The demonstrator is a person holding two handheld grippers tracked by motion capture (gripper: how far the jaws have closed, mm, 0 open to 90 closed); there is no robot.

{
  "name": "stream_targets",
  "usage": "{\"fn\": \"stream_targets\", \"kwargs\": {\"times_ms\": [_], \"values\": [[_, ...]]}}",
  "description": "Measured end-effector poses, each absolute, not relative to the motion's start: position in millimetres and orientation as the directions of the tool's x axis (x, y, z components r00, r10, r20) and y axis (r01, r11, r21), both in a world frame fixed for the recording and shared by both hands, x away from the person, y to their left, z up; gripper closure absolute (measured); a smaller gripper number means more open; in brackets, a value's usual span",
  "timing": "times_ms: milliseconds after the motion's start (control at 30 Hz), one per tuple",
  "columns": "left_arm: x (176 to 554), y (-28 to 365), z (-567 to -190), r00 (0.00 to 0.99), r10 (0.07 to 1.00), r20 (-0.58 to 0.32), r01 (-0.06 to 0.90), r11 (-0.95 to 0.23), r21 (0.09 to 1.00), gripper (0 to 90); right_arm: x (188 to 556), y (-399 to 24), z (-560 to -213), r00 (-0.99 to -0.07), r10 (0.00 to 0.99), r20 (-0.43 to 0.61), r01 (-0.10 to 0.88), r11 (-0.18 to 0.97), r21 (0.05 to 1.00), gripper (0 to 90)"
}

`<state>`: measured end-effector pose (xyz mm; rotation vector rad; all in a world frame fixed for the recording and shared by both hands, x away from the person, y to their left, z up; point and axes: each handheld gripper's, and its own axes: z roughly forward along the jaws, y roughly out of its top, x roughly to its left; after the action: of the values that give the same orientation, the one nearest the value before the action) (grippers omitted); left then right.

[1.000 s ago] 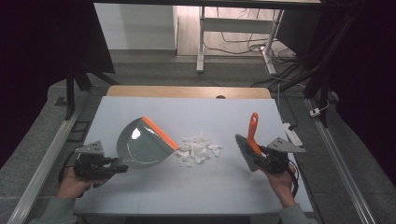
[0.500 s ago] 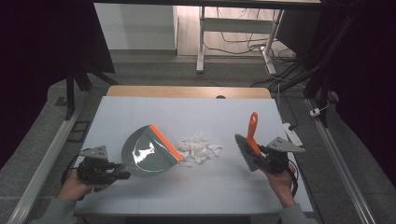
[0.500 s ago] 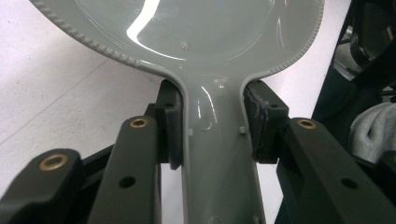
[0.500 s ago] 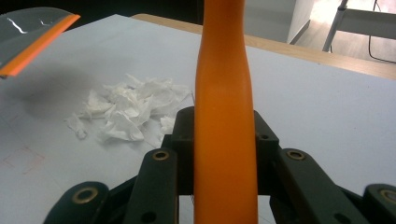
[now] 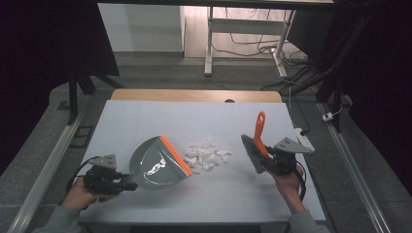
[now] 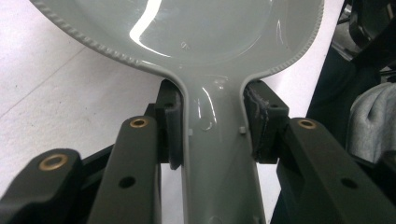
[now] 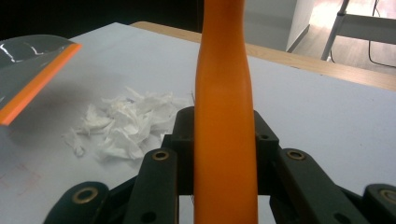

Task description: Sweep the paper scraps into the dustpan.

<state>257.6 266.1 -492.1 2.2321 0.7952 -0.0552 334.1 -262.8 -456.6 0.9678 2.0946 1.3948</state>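
A grey dustpan with an orange front lip lies low over the table, left of a small heap of torn white paper scraps. My left gripper is shut on the dustpan's handle, its pads pressing both sides. My right gripper is shut on the orange handle of a hand brush. The brush stands right of the scraps, grey bristles toward the table. The dustpan's orange lip faces the heap.
The white table top has a wooden far edge. Dark stands and cables sit on the floor beyond it, and metal rails run along both sides.
The dustpan has tipped down from a raised tilt to lie nearly flat, its lip closer to the scraps. The brush has barely moved.
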Motion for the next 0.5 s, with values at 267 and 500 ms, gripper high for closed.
{"fn": "stream_targets", "kwargs": {"times_ms": [267, 500], "values": [[253, 269, -495, 0.824, 0.501, -0.265, 0.544, -0.568, 0.618, 61.9, 342, -250, -456, -0.664, 0.747, 0.021, 0.314, 0.253, 0.915, 70.2], [252, 265, -500, 0.832, 0.491, -0.258, 0.540, -0.610, 0.580, 61.9, 354, -243, -454, -0.646, 0.762, 0.037, 0.328, 0.234, 0.915, 70.2]]}}
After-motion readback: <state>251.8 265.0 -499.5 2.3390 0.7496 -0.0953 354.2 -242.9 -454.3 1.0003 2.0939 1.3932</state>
